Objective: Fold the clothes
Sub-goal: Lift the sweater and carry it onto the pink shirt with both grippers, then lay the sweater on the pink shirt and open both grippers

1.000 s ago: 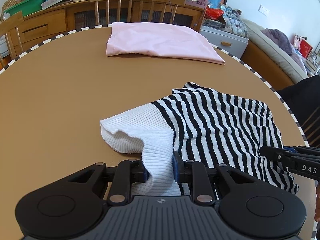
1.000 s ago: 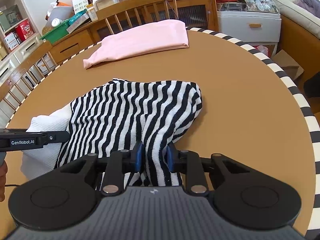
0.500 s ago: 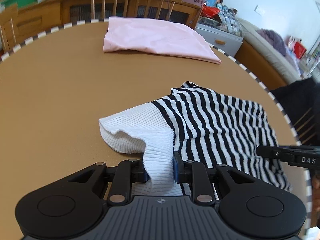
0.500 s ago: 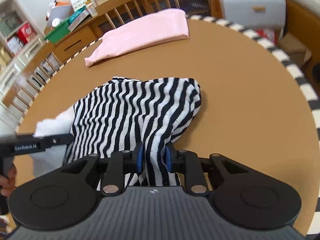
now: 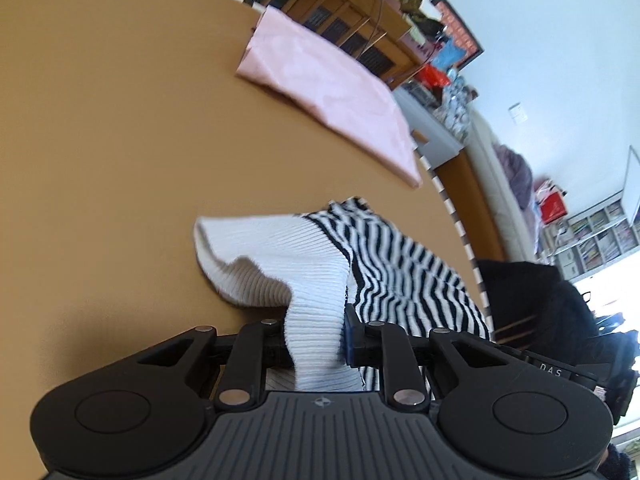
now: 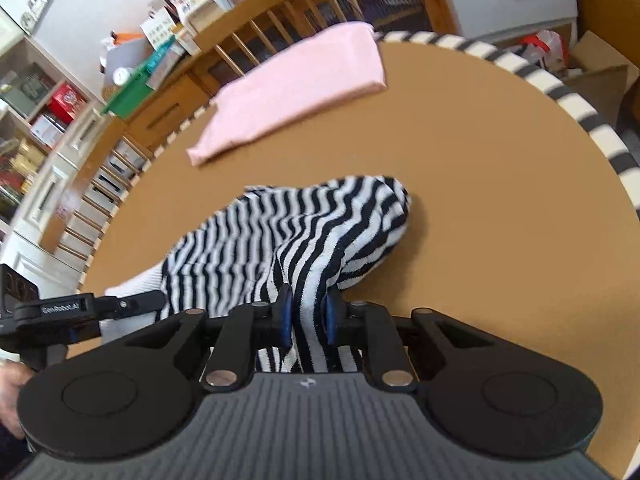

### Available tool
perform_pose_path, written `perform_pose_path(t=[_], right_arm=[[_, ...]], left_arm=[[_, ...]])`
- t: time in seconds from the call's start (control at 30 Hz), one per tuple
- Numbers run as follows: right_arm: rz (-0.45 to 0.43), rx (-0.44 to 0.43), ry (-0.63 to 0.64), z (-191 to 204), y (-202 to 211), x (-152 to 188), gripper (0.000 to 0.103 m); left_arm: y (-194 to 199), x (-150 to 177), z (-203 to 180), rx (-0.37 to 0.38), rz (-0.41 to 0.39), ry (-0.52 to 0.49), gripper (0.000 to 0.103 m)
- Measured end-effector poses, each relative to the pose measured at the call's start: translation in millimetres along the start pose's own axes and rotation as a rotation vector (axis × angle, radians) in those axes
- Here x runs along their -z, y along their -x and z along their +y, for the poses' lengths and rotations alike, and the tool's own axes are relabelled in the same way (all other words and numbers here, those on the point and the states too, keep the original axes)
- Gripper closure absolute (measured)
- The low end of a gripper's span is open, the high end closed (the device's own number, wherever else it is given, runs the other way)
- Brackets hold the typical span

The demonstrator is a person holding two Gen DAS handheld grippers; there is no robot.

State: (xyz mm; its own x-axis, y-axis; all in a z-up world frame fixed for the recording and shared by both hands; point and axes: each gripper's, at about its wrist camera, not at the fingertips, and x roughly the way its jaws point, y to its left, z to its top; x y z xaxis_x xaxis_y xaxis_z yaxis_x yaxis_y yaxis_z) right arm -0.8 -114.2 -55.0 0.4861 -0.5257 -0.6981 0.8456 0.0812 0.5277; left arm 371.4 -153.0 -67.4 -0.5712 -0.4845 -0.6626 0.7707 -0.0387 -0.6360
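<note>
A black-and-white striped sweater [image 5: 404, 268] [image 6: 256, 240] with a white ribbed band [image 5: 272, 252] lies bunched on the round brown table [image 5: 100, 140] [image 6: 500, 184]. My left gripper [image 5: 314, 338] is shut on the white ribbed band, which rises off the table between its fingers. My right gripper [image 6: 306, 314] is shut on a fold of the striped part. Both views are tilted. In the right wrist view the left gripper [image 6: 104, 306] shows at the left edge, held by a hand [image 6: 10, 396].
A folded pink garment [image 5: 332, 92] [image 6: 296, 88] lies at the far side of the table. Wooden chairs [image 6: 280, 24] and a cluttered sideboard stand behind it. A person in dark clothing [image 5: 536, 304] is at the table's right edge.
Both grippers have lifted and tilted, raising the held parts of the sweater off the table. The sweater has bunched up more. Both grips stay as before.
</note>
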Motion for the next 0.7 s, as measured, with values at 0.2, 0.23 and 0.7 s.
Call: perform_pose_path(t=[0.2,0.23,0.7], right_arm=[[-0.061,-0.052,0.014,18,10,-45,0.088],[-0.078,-0.057,0.023,21,12,-56,0.088],[-0.133,0.137,0.110,13,-62,-234,0.030]], left_arm=[[15,-39,-28,0.057,-0.063,-0.032,0.083],[18,-48,-34,0.064,-0.076,-0.040,0.083],[-40,-241,-86,-0.266,-0.162,-0.216,0.035]])
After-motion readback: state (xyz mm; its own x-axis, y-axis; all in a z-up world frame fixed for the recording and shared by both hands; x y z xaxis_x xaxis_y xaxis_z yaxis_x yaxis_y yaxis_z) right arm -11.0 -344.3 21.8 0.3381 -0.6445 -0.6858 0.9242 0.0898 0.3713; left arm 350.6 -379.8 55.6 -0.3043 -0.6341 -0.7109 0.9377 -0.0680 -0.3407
